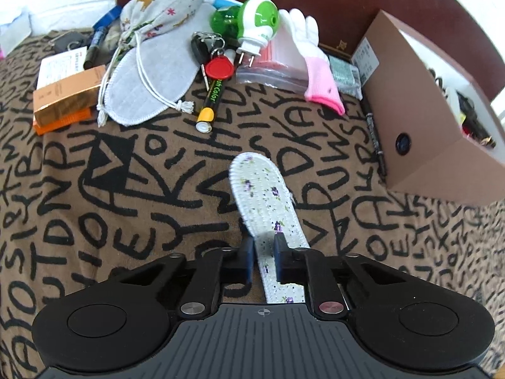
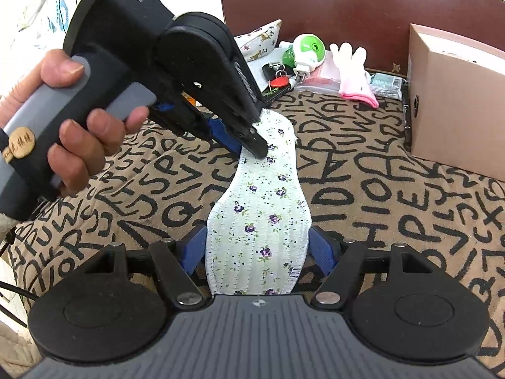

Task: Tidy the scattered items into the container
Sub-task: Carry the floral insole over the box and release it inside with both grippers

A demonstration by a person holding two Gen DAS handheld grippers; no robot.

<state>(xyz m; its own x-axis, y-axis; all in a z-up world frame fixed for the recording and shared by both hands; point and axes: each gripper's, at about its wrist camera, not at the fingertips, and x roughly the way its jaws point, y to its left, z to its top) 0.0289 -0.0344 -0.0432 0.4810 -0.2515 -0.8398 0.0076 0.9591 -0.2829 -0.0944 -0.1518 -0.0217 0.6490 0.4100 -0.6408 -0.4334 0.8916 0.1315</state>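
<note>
Nearest to us, the right claw [image 2: 257, 249] stands spread wide, its blue pads on either side of the wide end of a floral insole [image 2: 262, 208] without clearly pressing on it; whether they touch its edges we cannot tell. Just beyond, the left claw [image 1: 263, 249] is pressed together and pinches the same insole [image 1: 262, 195] on its edge, so that from the left wrist we see the insole stand up thin between the pads. In the right wrist view we see the hand [image 2: 72, 132] wrapped round the left tool's grey handle, its tip bearing down on the insole's narrower part. All this lies on a brown cloth printed with black letters [image 1: 94, 205]. Farther on, we find the scattered things in a row: an orange box [image 1: 66, 91], a grey insole [image 1: 154, 75] under a drawstring pouch [image 1: 164, 6], a marker with a yellow end [image 1: 210, 104], a bunch of keys with a red tag [image 1: 217, 68], a green and white plug-in device [image 1: 255, 25], a clear zip bag [image 1: 271, 66] and a white and pink glove [image 1: 312, 60] lying over it. At the far right we see the cardboard box [image 1: 419, 132], open at the top, well apart from the held insole, with a dark red panel [image 2: 347, 6] behind
</note>
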